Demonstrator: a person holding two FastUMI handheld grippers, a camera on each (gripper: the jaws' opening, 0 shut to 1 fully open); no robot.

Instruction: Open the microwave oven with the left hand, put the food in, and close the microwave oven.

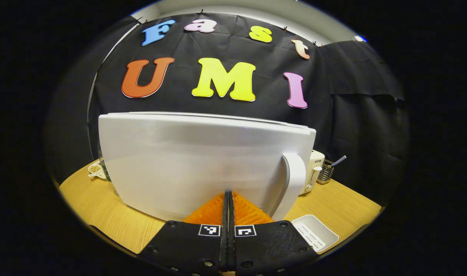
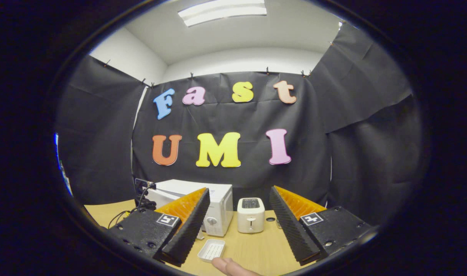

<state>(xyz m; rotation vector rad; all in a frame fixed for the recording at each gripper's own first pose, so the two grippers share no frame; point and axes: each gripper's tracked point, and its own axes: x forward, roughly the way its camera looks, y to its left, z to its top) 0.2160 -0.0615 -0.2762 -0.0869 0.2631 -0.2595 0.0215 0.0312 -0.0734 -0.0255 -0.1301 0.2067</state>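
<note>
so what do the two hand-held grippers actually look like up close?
Left hand-held gripper: black textured body with screws, two square black-and-white tags, ridged fingers. Right hand-held gripper: same black screwed blocks, one tag per side, ridged wedge-shaped fingers. No cables seen on either.

Bright ceiling light [image 2: 222, 12]; sharp centres, fisheye-bent edges.

White microwave oven [image 1: 203, 165] on the wooden table, door shut (curved white handle at its right edge). Small empty white tray [image 2: 211, 250] lies near, right of it.
</note>
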